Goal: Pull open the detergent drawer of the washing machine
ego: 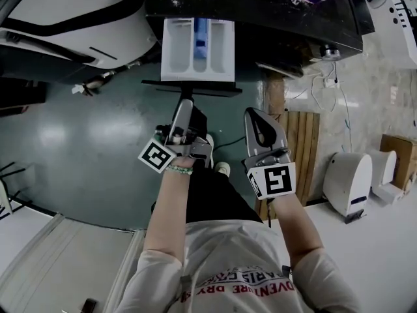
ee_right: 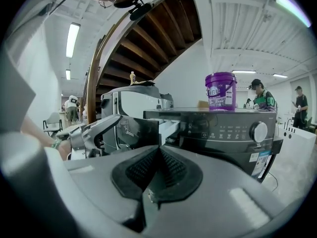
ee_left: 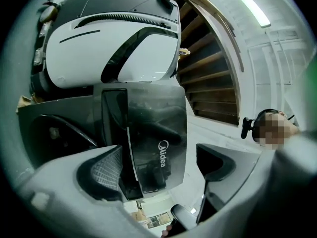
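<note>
The dark washing machine point(ego: 280, 15) stands at the top of the head view. Its detergent drawer point(ego: 197, 47) is pulled out, white inside with a blue compartment, and ends in a dark glossy front panel point(ego: 192, 87). My left gripper point(ego: 187, 104) is just in front of that panel, open. In the left gripper view the panel point(ee_left: 156, 128) shows in the gap between the spread pads point(ee_left: 105, 170), and neither pad presses on it. My right gripper point(ego: 251, 114) is off to the right of the drawer, shut on nothing. The right gripper view shows its pads point(ee_right: 141, 170) together, with the drawer point(ee_right: 166, 125) out ahead.
A white and black machine point(ego: 65, 18) stands left of the washer. A purple tub point(ee_right: 220, 90) sits on the washer's top. Wooden slats point(ego: 300, 149), white appliances point(ego: 348, 181) and cables point(ego: 335, 90) lie to the right. People point(ee_right: 260, 98) stand far off.
</note>
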A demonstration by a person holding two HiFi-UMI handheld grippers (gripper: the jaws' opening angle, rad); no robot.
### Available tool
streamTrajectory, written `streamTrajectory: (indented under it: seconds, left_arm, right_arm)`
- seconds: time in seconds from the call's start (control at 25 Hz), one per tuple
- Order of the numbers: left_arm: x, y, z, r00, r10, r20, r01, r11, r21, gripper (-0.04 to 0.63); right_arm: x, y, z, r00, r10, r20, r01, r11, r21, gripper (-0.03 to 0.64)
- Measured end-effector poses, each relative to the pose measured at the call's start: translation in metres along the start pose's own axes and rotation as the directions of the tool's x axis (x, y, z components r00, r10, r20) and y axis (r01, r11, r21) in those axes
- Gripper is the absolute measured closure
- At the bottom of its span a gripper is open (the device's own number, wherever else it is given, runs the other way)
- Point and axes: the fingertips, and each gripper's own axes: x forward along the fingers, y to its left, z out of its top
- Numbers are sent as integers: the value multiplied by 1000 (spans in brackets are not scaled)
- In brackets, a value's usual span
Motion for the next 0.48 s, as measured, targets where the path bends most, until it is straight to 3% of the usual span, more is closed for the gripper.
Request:
streamTrajectory:
  seconds: [0.16, 0.32, 0.48]
  left_arm:
    - [-12, -10, -2, 1000, 5, -3, -5, 1000, 30, 133]
    - [-15, -37, -7, 999, -38, -28, 39, 998, 48, 147]
    - [-17, -73, -12, 995, -51, -83, 62, 989, 134, 274]
  right_arm:
    - [-9, 3, 6, 1000, 12, 10, -11, 1000, -17, 617]
    - [-26, 4, 15, 1000, 5, 18, -4, 1000, -11, 617]
    - [-44, 8, 41, 998, 12, 56, -11, 1000, -13, 617]
